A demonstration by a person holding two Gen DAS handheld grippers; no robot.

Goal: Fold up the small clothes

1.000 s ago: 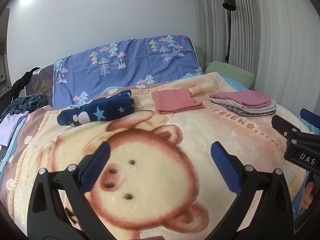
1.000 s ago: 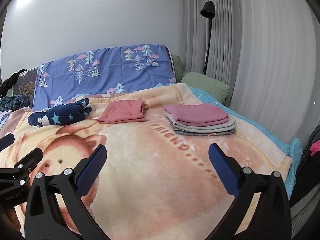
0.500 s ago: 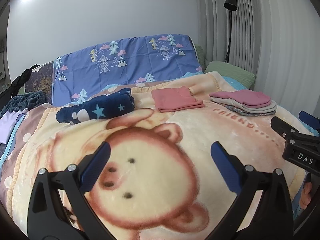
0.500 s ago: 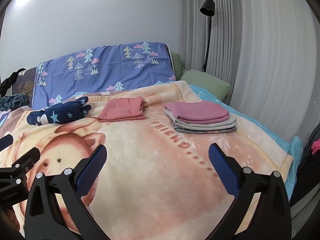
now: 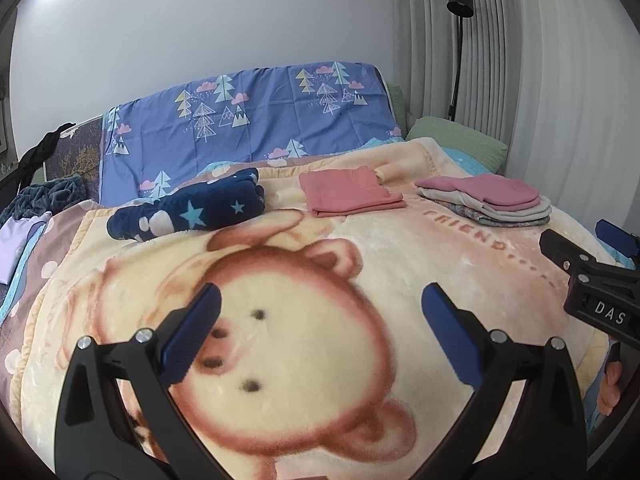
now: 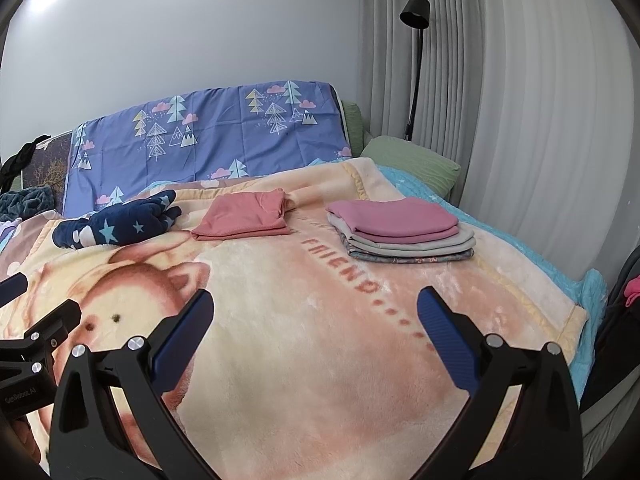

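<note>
A folded salmon-pink garment (image 5: pixel 350 192) (image 6: pixel 246 216) lies on the bear blanket (image 5: pixel 280 320) (image 6: pixel 320 320) toward the headboard. To its right rests a neat stack of folded clothes (image 5: pixel 488 200) (image 6: pixel 404 236) with a pink piece on top. A crumpled navy star-print garment (image 5: pixel 188 212) (image 6: pixel 116 226) lies to the left. My left gripper (image 5: pixel 320 316) hovers open over the bear's face, holding nothing. My right gripper (image 6: pixel 314 316) hovers open over the blanket's lettering, also with nothing in it. Each gripper shows at the edge of the other's view.
A blue tree-print sheet (image 5: pixel 248 120) covers the headboard. A green pillow (image 6: pixel 412 164) and a black floor lamp (image 6: pixel 416 60) stand by the grey curtain at the right. Lilac and dark teal cloth (image 5: pixel 24 216) lie at the bed's left edge.
Both views have drifted slightly, so the bed and clothes sit a little differently in frame. Both grippers stay open and nothing on the bed has moved.
</note>
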